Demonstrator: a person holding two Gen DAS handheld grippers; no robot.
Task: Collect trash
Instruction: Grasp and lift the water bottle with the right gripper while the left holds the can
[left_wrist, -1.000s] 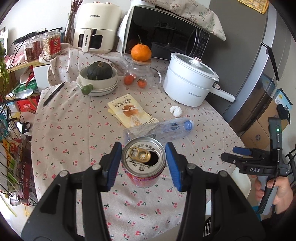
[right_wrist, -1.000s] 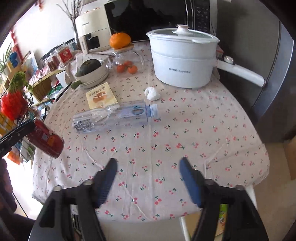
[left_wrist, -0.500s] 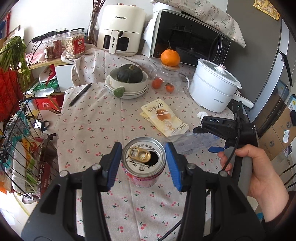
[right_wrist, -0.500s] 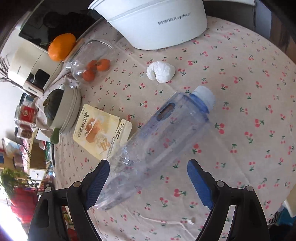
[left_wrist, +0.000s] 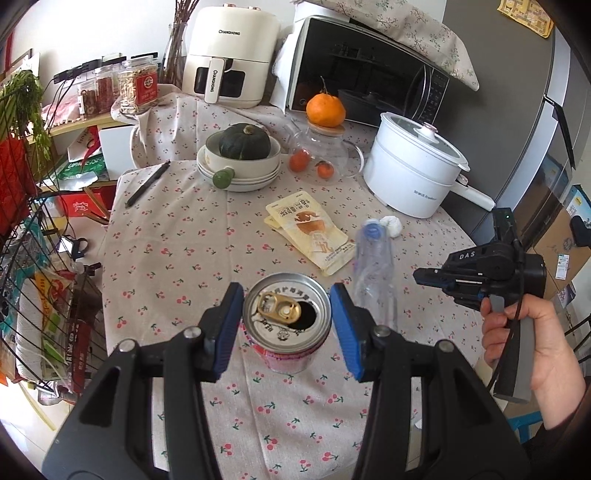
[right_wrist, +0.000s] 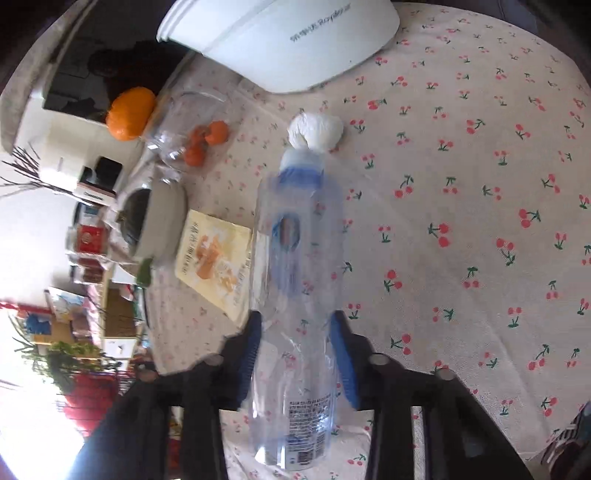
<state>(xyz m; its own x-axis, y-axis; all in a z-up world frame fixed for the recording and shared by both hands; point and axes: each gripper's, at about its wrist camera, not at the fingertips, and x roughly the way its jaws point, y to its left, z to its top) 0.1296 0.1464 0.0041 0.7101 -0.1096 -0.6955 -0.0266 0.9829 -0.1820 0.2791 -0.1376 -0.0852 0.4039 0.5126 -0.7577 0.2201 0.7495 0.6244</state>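
Between right claw (right_wrist: 295, 354) pads: bottle (right_wrist: 295, 258)

Left gripper (left_wrist: 286, 325) angled down, blue pads (left_wrist: 229, 326) clamped either side of an opened pink drink can (left_wrist: 287, 328) — right gripper (right_wrist: 297, 354), wrist rolled, pads pressing a clear plastic bottle (right_wrist: 295, 280) between them.

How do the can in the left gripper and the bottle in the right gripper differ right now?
The can is opaque metal, short and upright; the plastic bottle is clear, long and pointing away from the camera. The can's top is open, while the bottle wears a blue cap. Shared: each sits between blue pads, the can in the left gripper, the bottle in the right gripper.
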